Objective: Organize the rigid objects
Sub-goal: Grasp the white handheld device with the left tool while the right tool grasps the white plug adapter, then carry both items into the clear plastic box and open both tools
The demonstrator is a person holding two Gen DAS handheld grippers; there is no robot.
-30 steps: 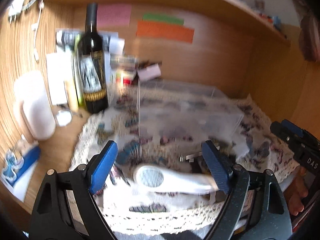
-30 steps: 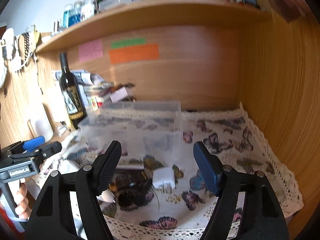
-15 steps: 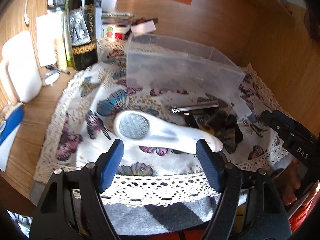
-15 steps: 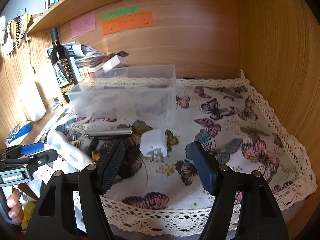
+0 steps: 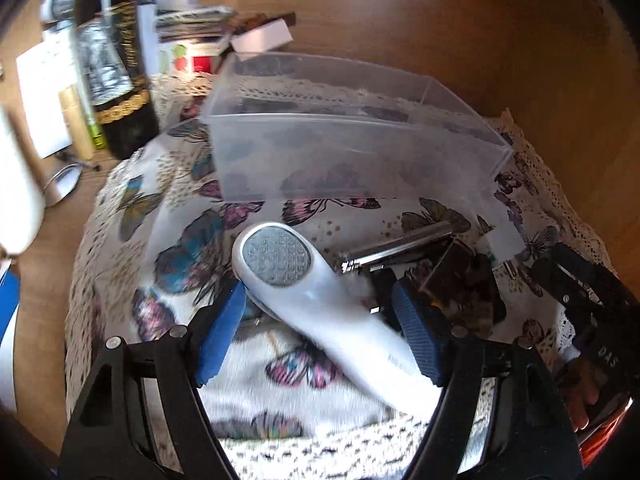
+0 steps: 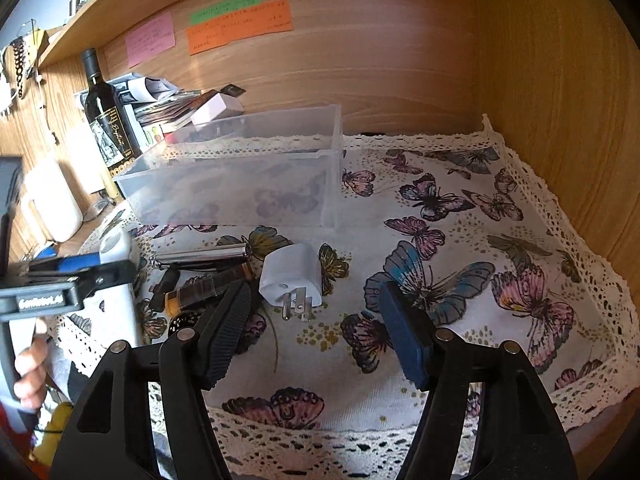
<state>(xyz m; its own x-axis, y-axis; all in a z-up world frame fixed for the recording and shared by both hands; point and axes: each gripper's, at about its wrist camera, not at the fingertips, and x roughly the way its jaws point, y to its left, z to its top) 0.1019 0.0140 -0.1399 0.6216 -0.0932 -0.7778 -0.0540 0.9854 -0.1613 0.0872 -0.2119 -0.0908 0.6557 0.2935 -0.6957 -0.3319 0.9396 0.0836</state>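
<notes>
White handheld device [image 5: 320, 312] at lower centre on butterfly cloth [image 6: 460, 240], flanked by left gripper [image 5: 320, 336], spread wide, no contact. Right gripper [image 6: 316, 332] likewise agape, near white plug [image 6: 292, 276]. Clear bin [image 6: 240, 184] behind, centre.

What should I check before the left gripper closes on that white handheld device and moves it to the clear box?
1. Left gripper open and straddling the white handheld device: ok, a blue pad sits on each side.
2. Pads squarely across the body: not ok, the device lies diagonally between them.
3. Clear plastic box open on top and empty: ok.
4. Nearby clutter clear of the grasp: cannot tell, the metal cylinder and dark items lie close by the right-hand pad.
5. Right gripper out of the way: ok, open and holding nothing, hovering near the white plug adapter.
</notes>
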